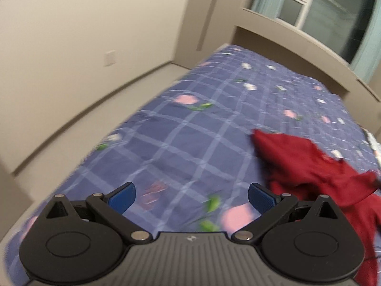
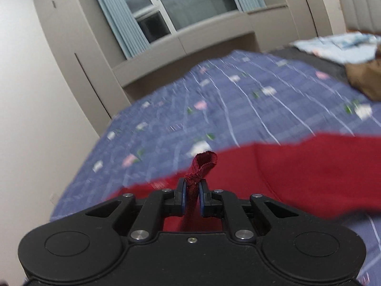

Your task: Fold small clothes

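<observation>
Red garment (image 2: 297, 174) on blue checked bedspread (image 1: 190, 131) — right gripper (image 2: 192, 194) fingers pinching its bunched edge; left gripper (image 1: 191, 196) fingers spread, empty, above bed.

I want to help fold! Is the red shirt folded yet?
Not yet. The red garment lies crumpled on the bedspread, one edge pinched in the right gripper.

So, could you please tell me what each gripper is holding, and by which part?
The right gripper pinches the red garment by a bunched edge strip. The left gripper is open, holding nothing.
</observation>
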A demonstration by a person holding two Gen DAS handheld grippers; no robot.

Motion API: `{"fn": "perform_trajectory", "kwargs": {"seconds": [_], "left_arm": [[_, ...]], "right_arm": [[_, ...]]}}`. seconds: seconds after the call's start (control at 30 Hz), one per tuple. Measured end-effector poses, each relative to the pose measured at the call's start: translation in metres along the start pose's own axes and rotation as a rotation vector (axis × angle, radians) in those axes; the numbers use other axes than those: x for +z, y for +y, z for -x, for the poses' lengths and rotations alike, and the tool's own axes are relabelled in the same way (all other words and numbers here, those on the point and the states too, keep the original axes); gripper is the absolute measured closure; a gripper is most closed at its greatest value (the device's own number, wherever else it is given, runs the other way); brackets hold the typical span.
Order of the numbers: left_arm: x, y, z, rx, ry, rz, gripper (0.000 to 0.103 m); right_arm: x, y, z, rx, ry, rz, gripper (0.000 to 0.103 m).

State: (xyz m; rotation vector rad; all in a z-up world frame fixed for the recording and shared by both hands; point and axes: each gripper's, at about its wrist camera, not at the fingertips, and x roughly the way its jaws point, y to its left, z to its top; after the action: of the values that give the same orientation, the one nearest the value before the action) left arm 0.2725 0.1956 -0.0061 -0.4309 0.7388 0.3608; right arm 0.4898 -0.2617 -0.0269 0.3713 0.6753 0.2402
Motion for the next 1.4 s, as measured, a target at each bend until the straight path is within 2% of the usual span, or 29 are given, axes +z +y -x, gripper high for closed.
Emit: {"fn": "perform_trajectory", "kwargs": {"seconds": [0.1,0.23,0.37,0.57,0.63,0.67,0.7,0.73,0.77,0.87,0.9,1.07,1.13,1.17,1.23,1.27,1.3,1.37,1.4], "left_arm": [[0.018,-0.022,-0.025,-0.096,0.003,-0.036,0.000],[0.044,-0.042,-0.072,-0.205,0.026,-0.066,0.000],[0.067,-0.052,-0.127,-0.293,0.108,-0.028,0.001],[0.076,-0.057,-0.185,-0.351,0.257,0.095,0.014],[0.074,-0.060,-0.196,-0.344,0.274,0.114,0.021],[0.074,-0.063,-0.198,-0.347,0.273,0.108,0.029],[0.075,-0.066,-0.201,-0.349,0.274,0.097,0.046],[0.075,-0.070,-0.202,-0.355,0.282,0.080,0.058],[0.076,-0.075,-0.203,-0.362,0.289,0.065,0.077],[0.082,-0.087,-0.197,-0.342,0.264,0.002,0.094],[0.086,-0.091,-0.193,-0.340,0.250,-0.024,0.096],[0.101,-0.126,-0.155,-0.358,0.081,-0.232,0.096],[0.101,-0.139,-0.153,-0.347,0.063,-0.290,0.094],[0.100,-0.145,-0.158,-0.339,0.086,-0.300,0.090],[0.096,-0.148,-0.169,-0.311,0.138,-0.290,0.081],[0.093,-0.146,-0.173,-0.300,0.155,-0.273,0.068],[0.090,-0.143,-0.175,-0.286,0.165,-0.248,0.051],[0.083,-0.132,-0.174,-0.268,0.165,-0.206,0.029],[0.080,-0.125,-0.171,-0.271,0.156,-0.185,0.028]], "right_arm": [[-0.009,-0.019,0.000,-0.005,0.027,-0.030,0.090],[-0.018,-0.035,0.003,-0.002,0.060,-0.029,0.081],[-0.018,-0.044,0.002,0.022,0.074,-0.019,0.048],[-0.010,-0.047,-0.016,0.046,0.099,-0.013,0.046],[-0.007,-0.043,-0.025,0.040,0.114,0.008,0.050],[-0.005,-0.040,-0.030,0.036,0.124,0.022,0.060],[-0.004,-0.037,-0.034,0.035,0.133,0.041,0.067],[-0.004,-0.033,-0.037,0.027,0.139,0.063,0.082],[-0.003,-0.029,-0.039,0.015,0.140,0.089,0.090],[-0.001,-0.021,-0.036,0.013,0.107,0.141,0.094],[0.000,-0.018,-0.032,0.008,0.082,0.157,0.094],[0.007,-0.019,-0.007,-0.056,-0.042,0.195,0.095],[0.007,-0.027,-0.005,-0.079,-0.052,0.170,0.095],[0.006,-0.031,-0.008,-0.093,-0.035,0.159,0.095],[0.002,-0.038,-0.018,-0.116,0.019,0.151,0.094],[-0.001,-0.041,-0.022,-0.120,0.044,0.149,0.093],[-0.005,-0.043,-0.024,-0.124,0.056,0.152,0.092],[-0.008,-0.046,-0.024,-0.118,0.054,0.161,0.091],[-0.009,-0.047,-0.024,-0.111,0.051,0.157,0.091]]}}
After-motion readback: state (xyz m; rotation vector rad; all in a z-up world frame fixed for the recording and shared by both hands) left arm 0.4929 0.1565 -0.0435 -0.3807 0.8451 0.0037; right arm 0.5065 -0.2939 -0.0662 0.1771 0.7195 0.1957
